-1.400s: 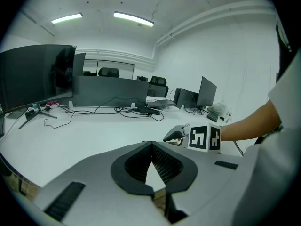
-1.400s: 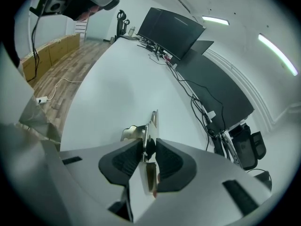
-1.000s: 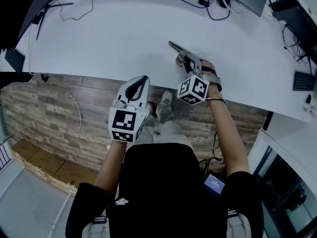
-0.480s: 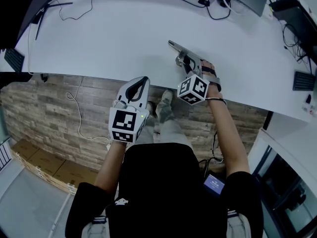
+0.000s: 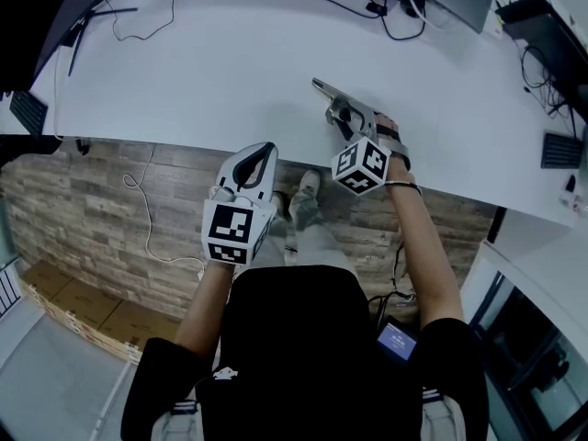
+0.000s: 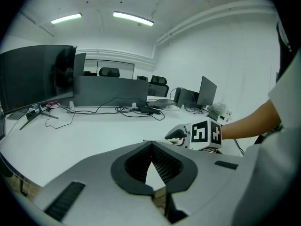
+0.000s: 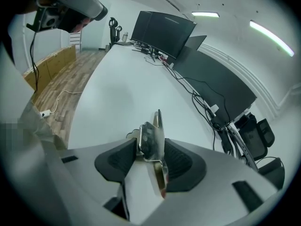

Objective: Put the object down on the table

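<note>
The set-down looks nearly done. My right tongs (image 7: 150, 149) have just been opening and are slack round the metal tool (image 5: 322, 86), which stands between them, tip on the desk (image 5: 211, 53), upper middle of the head view. Next I should back straight off without snagging it. My left tongs (image 5: 260, 152) are clenched and empty.

One overhead, two low views; table (image 5: 230, 53) seemingly common
</note>
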### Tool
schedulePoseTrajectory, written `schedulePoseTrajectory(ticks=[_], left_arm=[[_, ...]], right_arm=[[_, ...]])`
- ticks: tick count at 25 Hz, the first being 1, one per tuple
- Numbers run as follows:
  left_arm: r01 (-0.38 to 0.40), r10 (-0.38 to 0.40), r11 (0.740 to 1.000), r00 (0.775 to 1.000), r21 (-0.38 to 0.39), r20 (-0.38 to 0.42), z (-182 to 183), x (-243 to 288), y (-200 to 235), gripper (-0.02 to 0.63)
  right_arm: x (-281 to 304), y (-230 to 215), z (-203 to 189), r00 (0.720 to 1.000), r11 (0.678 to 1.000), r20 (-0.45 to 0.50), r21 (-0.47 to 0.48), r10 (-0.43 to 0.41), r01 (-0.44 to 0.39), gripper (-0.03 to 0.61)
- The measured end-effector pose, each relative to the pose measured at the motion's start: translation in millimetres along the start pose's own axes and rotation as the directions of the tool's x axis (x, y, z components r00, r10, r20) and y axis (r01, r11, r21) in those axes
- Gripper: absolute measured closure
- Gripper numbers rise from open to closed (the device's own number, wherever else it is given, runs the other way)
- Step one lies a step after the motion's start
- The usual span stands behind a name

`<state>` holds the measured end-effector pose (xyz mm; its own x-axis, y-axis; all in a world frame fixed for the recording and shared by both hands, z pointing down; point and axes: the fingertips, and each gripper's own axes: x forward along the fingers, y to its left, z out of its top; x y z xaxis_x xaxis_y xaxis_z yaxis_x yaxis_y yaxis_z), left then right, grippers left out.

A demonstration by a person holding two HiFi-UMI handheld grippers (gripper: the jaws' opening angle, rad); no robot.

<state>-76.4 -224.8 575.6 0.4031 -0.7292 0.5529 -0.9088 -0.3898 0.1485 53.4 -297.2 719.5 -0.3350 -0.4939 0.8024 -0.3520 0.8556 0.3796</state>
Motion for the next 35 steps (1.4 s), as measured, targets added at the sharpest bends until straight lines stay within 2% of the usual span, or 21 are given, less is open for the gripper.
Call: schedulePoseTrajectory(ticks=[8,17,23,28,35], left_arm=[[0.003,-0.003,1.0,1.0,0.019,0.028,12.6,-8.4,-0.1,0.6],[0.021,-0.023,0.999,0.997,0.037,0.068,37.8,-19.2,-7.9,0.6],[0.023,-0.03,0.997,0.994,0.069,0.106,55.1,-28.6,-7.5,0.6],[0.022,-0.038,0.993,0.991,0.12,0.127,68.0,-36.1,-6.9,0.6],[0.03,-0.054,0.99,0.983,0.136,0.178,94.1,-50.1,-11.4,0.6]], right_arm=[[-15.5,3.7,3.3,1.0,0.999,0.0,0.029,0.029,-0.029,0.401],[-45.5,-8.9,9.1,0.999,0.995,0.013,0.096,-0.033,0.031,0.403],[-73.4,-21.7,16.6,0.996,0.975,0.028,0.209,-0.087,0.08,0.473],[-99.2,-34.7,29.0,0.989,0.958,0.049,0.259,-0.141,0.124,0.513],[-141.1,-49.6,54.2,0.977,0.926,0.125,0.359,-0.171,0.116,0.546]])
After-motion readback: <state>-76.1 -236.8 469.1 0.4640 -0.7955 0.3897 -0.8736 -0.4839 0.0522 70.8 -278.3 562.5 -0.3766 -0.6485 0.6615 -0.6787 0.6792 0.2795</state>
